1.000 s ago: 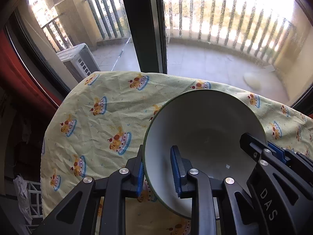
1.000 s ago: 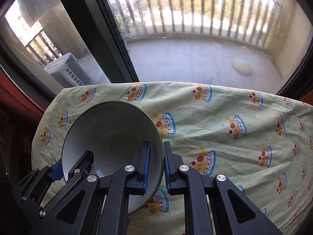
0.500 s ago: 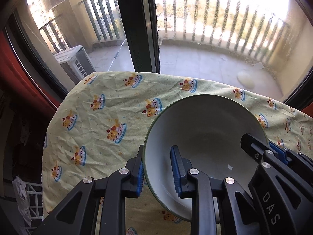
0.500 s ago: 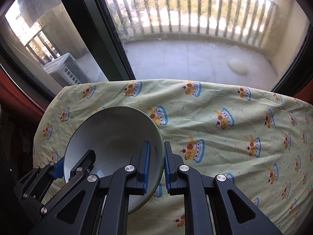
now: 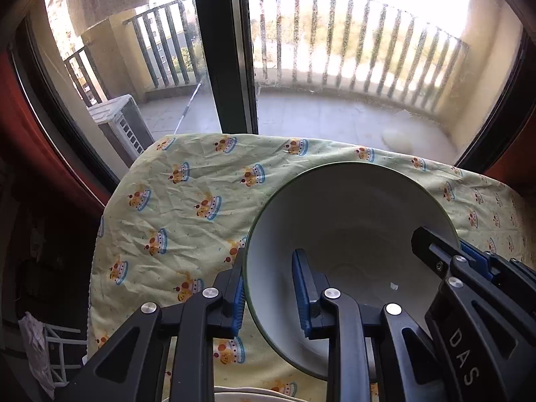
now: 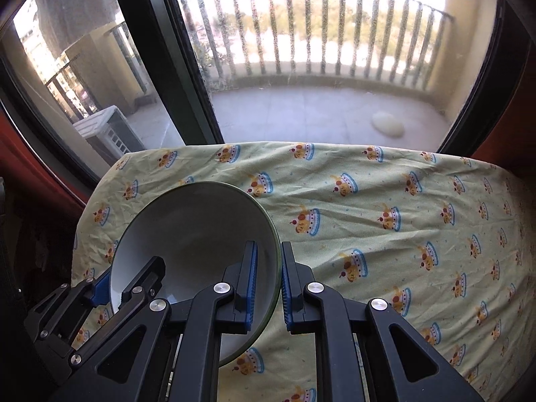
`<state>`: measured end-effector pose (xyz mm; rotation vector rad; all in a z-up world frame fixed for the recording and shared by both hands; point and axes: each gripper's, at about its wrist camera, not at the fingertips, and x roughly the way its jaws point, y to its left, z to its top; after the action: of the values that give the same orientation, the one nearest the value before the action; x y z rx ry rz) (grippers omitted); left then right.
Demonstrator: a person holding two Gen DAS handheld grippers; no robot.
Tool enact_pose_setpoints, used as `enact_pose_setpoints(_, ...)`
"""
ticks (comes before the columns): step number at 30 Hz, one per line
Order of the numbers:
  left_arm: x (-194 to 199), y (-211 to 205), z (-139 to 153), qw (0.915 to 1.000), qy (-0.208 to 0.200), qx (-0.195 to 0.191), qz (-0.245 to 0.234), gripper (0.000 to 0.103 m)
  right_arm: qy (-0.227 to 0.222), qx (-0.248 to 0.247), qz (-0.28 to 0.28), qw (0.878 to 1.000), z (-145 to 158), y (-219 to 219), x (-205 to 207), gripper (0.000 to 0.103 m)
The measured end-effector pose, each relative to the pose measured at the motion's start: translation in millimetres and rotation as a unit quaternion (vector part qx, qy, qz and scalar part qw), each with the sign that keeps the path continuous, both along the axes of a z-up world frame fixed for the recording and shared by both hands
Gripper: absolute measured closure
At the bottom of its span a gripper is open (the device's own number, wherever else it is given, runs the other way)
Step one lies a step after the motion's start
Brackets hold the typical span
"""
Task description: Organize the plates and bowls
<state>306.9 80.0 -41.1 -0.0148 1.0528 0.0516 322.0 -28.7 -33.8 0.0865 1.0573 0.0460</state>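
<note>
The white bowl hangs tilted above the cloth-covered table, the left gripper clamped on its rim at lower centre of the left view and the right gripper pinching the opposite rim, both equally near.

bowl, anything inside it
No food in the bowl: only a finger of the left gripper, a right gripper finger and a small white fleck; fingers cover some wall.
</note>
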Motion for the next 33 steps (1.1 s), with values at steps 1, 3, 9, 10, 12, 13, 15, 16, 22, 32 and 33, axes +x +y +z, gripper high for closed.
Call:
enact_pose_setpoints(1,-5,0,4,1.0,-0.002,-0.001,-0.003,0.08,-0.002,-0.001,-0.002,1.0,4,0,-7,0.087)
enact_pose_setpoints(3,-17,1,10,0.9999,-0.006,-0.004,-0.008,0.08,-0.007,-0.005,-0.007,1.0,13,1,-21,0.087)
enact_pose_setpoints(9,-52,3,26,0.9991,-0.019,-0.001,-0.039,0.08,-0.018,-0.014,-0.021,1.0,33,7,-61,0.087)
enact_pose_setpoints(10,-58,2,30,0.9985,-0.026,0.002,-0.047,0.079,-0.018,-0.015,-0.024,0.999,36,8,-67,0.087)
enact_pose_setpoints(12,-70,2,35,0.9978,-0.033,-0.002,-0.058,0.079,-0.023,-0.016,-0.033,0.999,42,8,-83,0.087)
enact_pose_setpoints(13,-75,2,36,0.9975,-0.034,-0.007,-0.062,0.079,-0.027,-0.019,-0.037,0.999,45,8,-90,0.087)
enact_pose_setpoints(15,-84,1,39,0.9967,-0.037,-0.015,-0.071,0.079,-0.031,-0.026,-0.046,0.998,51,8,-102,0.087)
enact_pose_setpoints(16,-89,0,40,0.9962,-0.039,-0.017,-0.076,0.079,-0.033,-0.029,-0.05,0.998,53,8,-108,0.087)
enact_pose_setpoints(22,-113,-12,43,0.9926,-0.04,-0.031,-0.111,0.079,-0.036,-0.041,-0.086,0.995,61,-1,-146,0.087)
enact_pose_setpoints(32,-149,-48,47,0.9857,-0.04,-0.033,-0.16,0.079,-0.036,-0.056,-0.13,0.989,66,-29,-193,0.087)
enact_pose_setpoints(33,-151,-53,47,0.985,-0.04,-0.033,-0.164,0.078,-0.037,-0.055,-0.134,0.989,67,-33,-197,0.087)
